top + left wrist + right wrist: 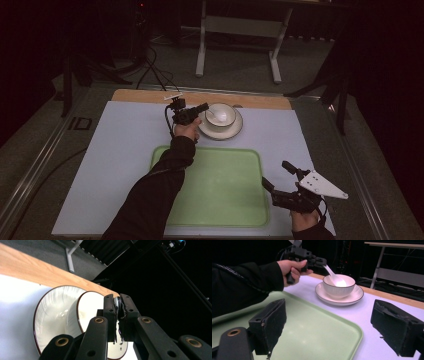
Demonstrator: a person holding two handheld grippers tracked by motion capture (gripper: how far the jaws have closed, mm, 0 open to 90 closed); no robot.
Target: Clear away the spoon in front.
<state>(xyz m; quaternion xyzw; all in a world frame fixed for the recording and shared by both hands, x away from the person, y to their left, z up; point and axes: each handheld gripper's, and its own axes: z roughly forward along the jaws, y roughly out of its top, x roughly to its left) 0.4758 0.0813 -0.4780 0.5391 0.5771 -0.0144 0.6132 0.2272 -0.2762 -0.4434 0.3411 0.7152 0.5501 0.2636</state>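
Spoon (334, 276): we log its handle clamped in our left gripper (204, 107), bowl end slanting down into the bowl (220, 116). Right gripper (277, 176), jaws apart and empty, sits well nearer us than the bowl.

Spoon (334, 277) in bowl (220, 115) on saucer (235, 131); tray (220, 190) in front

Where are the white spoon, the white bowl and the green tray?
white spoon (331, 273), right gripper view, its handle.
white bowl with dark rim (339, 291), right gripper view, outer wall.
pale green plastic tray (220, 190), high view, bare floor.
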